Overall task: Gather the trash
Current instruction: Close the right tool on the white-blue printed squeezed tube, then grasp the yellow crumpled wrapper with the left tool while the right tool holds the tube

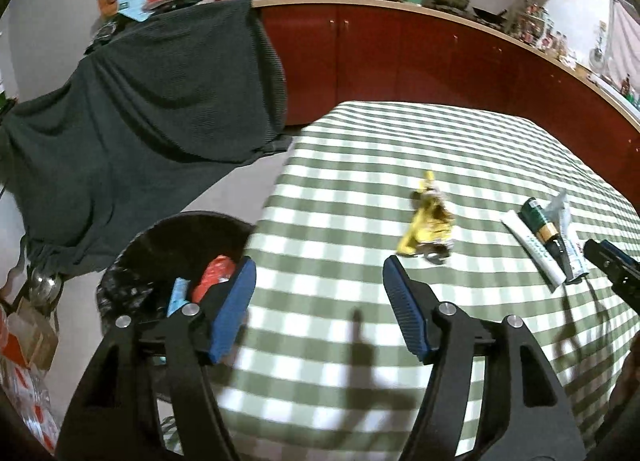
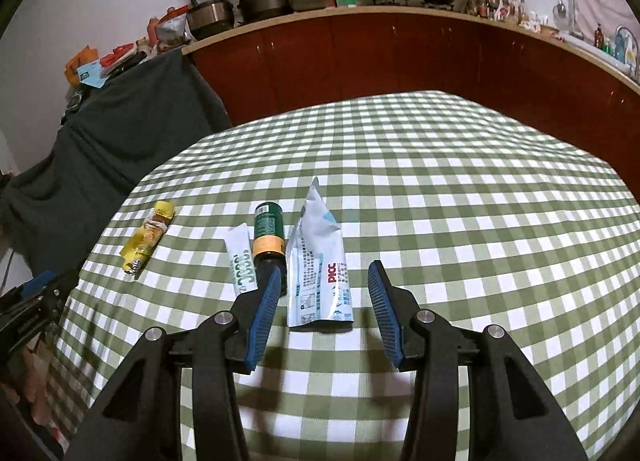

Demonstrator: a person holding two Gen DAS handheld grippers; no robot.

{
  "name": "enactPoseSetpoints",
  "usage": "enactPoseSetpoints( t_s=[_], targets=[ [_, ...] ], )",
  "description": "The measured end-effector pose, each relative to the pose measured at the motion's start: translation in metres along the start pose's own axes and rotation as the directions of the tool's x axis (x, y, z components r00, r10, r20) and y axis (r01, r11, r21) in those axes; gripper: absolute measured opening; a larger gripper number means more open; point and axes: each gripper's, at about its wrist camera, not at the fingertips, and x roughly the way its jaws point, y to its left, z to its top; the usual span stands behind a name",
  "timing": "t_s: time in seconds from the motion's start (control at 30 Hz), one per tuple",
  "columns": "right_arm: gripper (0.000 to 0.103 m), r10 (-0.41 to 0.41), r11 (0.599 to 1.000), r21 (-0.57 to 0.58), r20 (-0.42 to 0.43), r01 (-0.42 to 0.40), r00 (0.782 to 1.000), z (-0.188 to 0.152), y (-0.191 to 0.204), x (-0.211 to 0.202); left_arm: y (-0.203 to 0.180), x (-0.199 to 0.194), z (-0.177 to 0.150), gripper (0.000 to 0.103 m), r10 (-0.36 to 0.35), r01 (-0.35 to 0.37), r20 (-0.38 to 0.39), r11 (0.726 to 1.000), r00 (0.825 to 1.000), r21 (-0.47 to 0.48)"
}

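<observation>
Black bin (image 1: 120,261) holds wrappers (image 1: 214,277).

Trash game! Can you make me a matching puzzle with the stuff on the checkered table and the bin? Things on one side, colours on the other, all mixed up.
Things:
1. crumpled wrapper
2. bottle
3. flat pouch
4. trash bin

Colours:
A. black
B. pale blue-white with red letters
C. yellow
D. dark green with an orange band

Pairs: 1-C, 2-D, 3-B, 4-A
</observation>
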Motion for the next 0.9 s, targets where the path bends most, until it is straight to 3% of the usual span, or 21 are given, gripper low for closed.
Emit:
enactPoseSetpoints(
  t_s=[0.47, 0.57, 0.63, 0.83, 0.9],
  targets=[
    [0.045, 0.051, 0.998, 0.039, -0.09, -0.048, 0.995, 0.007, -0.006, 0.03, -0.04, 0.029, 0.019, 0.075, -0.061, 0.063, -0.032, 0.997, 0.998, 0.041],
    [0.036, 0.063, 0.998, 0.034, -0.102, -0.06, 0.993, 0.006, -0.007, 0.032, -0.048, 0.035, 0.023, 0.077, -0.071, 0.073, -0.036, 0.996, 0.997, 0.057],
    [0.022, 0.079, 0.997, 0.035, -0.114, -0.075, 0.99, 0.005, -0.009, 0.034, -0.056, 0.04, 0.025, 0.078, -0.071, 0.074, -0.039, 0.994, 0.997, 0.082],
    [0.014, 0.084, 0.996, 0.027, -0.114, -0.082, 0.99, 0.006, -0.011, 0.033, -0.069, 0.058, 0.031, 0.077, -0.062, 0.069, -0.064, 0.991, 0.996, 0.115],
    [0.014, 0.088, 0.996, 0.034, -0.112, -0.085, 0.99, 0.006, -0.013, 0.032, -0.069, 0.063, 0.032, 0.069, -0.059, 0.067, -0.075, 0.991, 0.995, 0.113]
  ],
)
